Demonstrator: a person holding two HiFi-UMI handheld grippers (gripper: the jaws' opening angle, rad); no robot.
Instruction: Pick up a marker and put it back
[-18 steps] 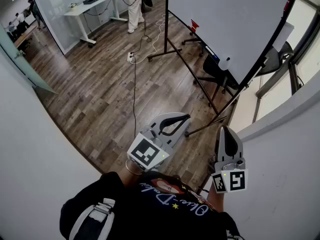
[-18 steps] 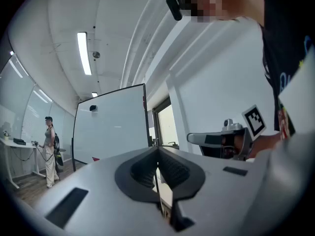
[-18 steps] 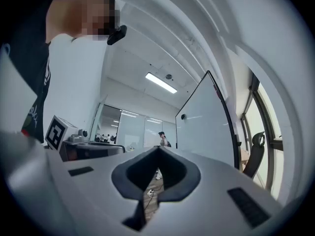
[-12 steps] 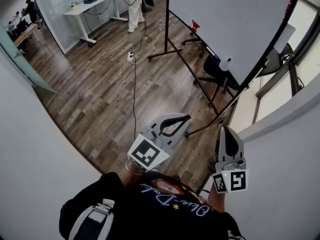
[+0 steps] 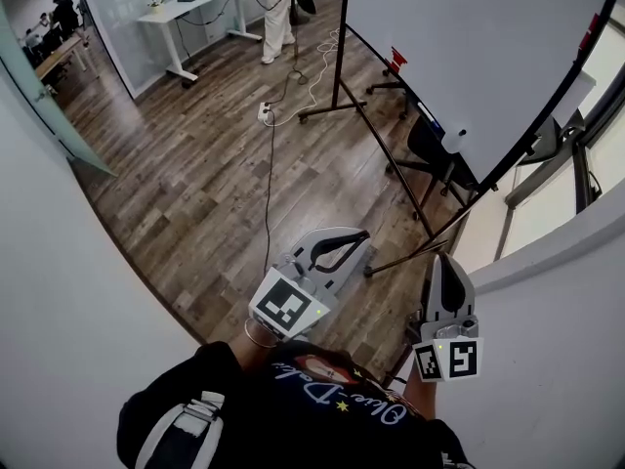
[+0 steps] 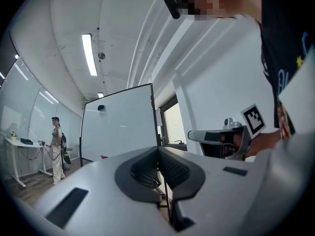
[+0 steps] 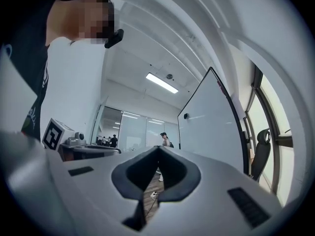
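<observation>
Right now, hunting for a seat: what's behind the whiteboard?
A black chair shows below the whiteboard; the board covers the rest of it and anything else behind.

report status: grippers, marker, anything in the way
Left gripper, right gripper: jaws shut, empty. No marker made out; whiteboard ahead. Loose cable on floor.

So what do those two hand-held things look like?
The left gripper and right gripper are light grey shells whose two pointed jaws are lined with black ribbed pads. Each carries a white cube printed with black square markers. The person wears a black top with lettering.
</observation>
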